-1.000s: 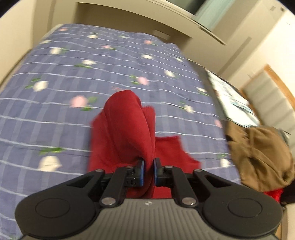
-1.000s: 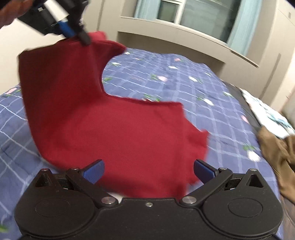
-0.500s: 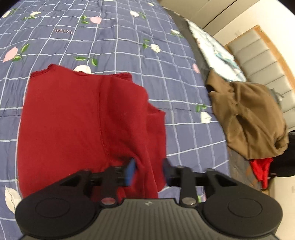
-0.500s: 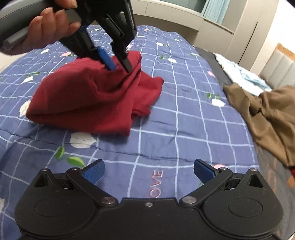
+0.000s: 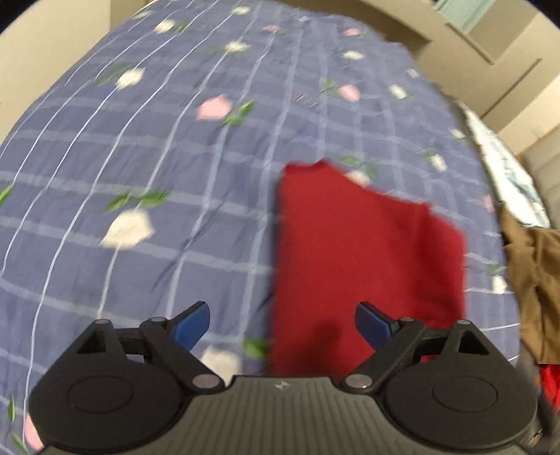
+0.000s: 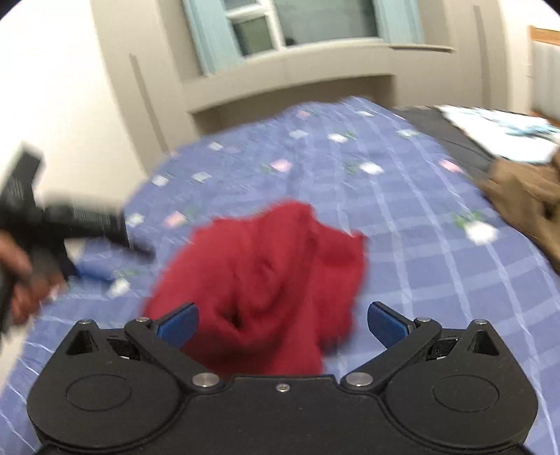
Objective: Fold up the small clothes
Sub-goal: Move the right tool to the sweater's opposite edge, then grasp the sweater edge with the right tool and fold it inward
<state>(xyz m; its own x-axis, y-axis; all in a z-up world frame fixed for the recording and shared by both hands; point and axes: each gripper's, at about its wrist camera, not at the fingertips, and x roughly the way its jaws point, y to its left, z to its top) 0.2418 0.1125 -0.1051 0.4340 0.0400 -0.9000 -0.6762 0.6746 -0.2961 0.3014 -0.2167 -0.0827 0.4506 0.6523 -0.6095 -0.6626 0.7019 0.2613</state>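
- One red garment (image 5: 364, 259) lies on the bedspread (image 5: 147, 168), flat and folded seen from my left claw, more rumpled seen from my right (image 6: 269, 276).
- Two claws, both mine. My left gripper (image 5: 281, 323) has its blue pads spread wide and grips nothing; its right pad sits over the red cloth, its left pad over bare quilt.
- My right gripper (image 6: 281, 323) is likewise spread wide and empty, the red cloth lying between and beyond its pads.
- From the right view my left claw shows as a dark blur at the left edge (image 6: 66, 224), off to the garment's side and apart from it.
- One brown garment (image 5: 532, 280) is heaped at the bed's right edge, near the red piece but apart.
- One pale printed cloth (image 6: 504, 133) lies beyond the brown heap.
- One scrap of red (image 5: 549, 385) shows just below the brown heap.
- A window (image 6: 280, 28) stands behind the bed.
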